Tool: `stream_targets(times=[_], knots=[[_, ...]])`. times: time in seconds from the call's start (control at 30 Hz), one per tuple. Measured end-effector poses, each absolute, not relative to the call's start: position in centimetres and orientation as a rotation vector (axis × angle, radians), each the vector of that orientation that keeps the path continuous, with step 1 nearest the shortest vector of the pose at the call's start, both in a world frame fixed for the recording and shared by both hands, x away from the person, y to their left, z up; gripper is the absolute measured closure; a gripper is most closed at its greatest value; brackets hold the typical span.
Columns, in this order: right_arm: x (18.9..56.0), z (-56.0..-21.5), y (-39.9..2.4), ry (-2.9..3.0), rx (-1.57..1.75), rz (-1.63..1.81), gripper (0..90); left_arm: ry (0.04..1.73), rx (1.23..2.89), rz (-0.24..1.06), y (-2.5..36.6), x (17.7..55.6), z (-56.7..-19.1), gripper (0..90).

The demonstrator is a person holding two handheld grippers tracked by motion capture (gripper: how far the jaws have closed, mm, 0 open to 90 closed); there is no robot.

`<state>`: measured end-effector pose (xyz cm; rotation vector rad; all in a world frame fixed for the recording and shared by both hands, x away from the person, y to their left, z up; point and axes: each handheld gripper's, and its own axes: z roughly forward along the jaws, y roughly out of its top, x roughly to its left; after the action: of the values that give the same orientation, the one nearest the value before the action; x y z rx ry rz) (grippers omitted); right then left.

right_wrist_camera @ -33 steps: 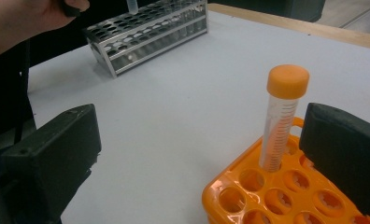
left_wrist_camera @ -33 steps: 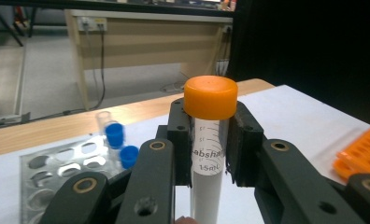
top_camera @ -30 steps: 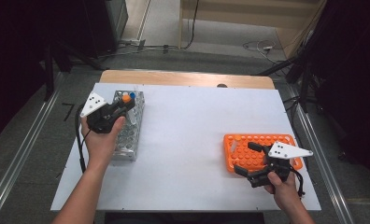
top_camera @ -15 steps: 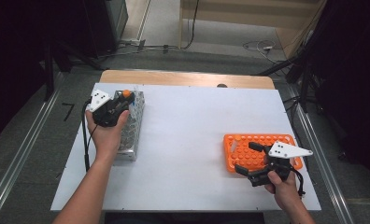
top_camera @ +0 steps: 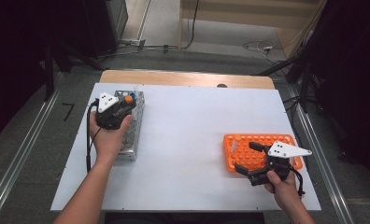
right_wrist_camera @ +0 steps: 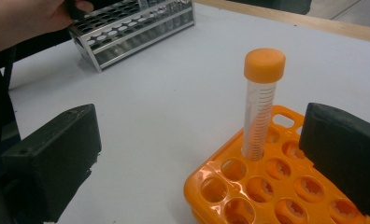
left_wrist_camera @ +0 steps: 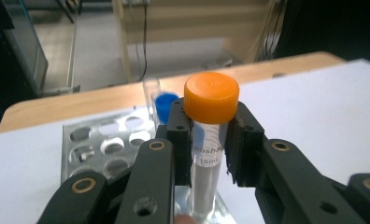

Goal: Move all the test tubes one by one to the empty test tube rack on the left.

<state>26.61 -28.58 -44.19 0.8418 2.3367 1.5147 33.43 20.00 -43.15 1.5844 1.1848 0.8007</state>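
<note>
Orange-capped tube (left_wrist_camera: 210, 135) is sitting clamped in the left gripper (top_camera: 122, 108) fingers above the metal rack (top_camera: 132, 125), hand shifting slightly farther back along it than a second ago. Right gripper (top_camera: 245, 157) fingers are gaping, idle, straddling the orange rack (top_camera: 241, 149), suggesting a transfer beginning.

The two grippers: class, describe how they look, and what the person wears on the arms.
Both the left gripper and the right gripper are black, each topped by a grey three-cornered plate and trailing a black cable. The left one's links carry brass-ringed pivots. Both forearms are bare, with no sleeves.
</note>
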Motion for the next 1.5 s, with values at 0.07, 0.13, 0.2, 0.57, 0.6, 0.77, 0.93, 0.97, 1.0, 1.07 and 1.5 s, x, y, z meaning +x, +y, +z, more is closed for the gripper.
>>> stream_targets(times=[0.07, 0.13, 0.2, 0.57, 0.6, 0.77, 0.93, 0.97, 1.0, 1.07, 1.5], knots=[[26.7, -44.2, -28.6, 2.331, 0.854, 1.509, 0.0, 1.189, 1.595, 0.803, 19.9, 33.3, -43.0, 73.9], [26.8, -44.3, -28.7, 2.322, 0.874, 1.503, 0.0, 1.199, 1.614, 0.802, 19.8, 33.2, -42.9, 73.7], [26.9, -44.4, -28.7, 2.316, 0.890, 1.497, 0.0, 1.223, 1.648, 0.780, 19.8, 33.3, -43.1, 72.9], [27.2, -44.6, -28.5, 2.306, 0.923, 1.490, 0.0, 1.280, 1.684, 0.700, 19.7, 33.8, -43.7, 62.2], [27.2, -44.6, -28.5, 2.307, 0.923, 1.488, 0.0, 1.283, 1.682, 0.698, 19.8, 33.8, -43.7, 58.4], [27.5, -44.7, -28.2, 2.285, 0.955, 1.490, 0.5, 1.263, 1.631, 0.675, 20.0, 33.2, -43.1, 35.4], [28.2, -45.2, -27.5, 2.251, 1.023, 1.404, 13.5, 1.213, 1.609, 0.646, 19.8, 31.8, -42.5, 13.9], [28.4, -45.4, -27.3, 2.250, 1.044, 1.385, 17.0, 1.204, 1.603, 0.638, 19.7, 31.6, -42.4, 10.7], [28.5, -45.5, -27.1, 2.250, 1.064, 1.375, 20.6, 1.186, 1.594, 0.626, 19.6, 31.2, -42.3, 8.3], [28.8, -45.9, -26.7, 2.238, 1.099, 1.340, 28.2, 1.154, 1.590, 0.596, 19.4, 30.5, -42.2, 4.9], [29.3, -47.2, -25.8, 2.189, 1.181, 1.240, 51.1, 0.993, 1.587, 0.516, 16.5, 25.9, -41.2, 0.0]])
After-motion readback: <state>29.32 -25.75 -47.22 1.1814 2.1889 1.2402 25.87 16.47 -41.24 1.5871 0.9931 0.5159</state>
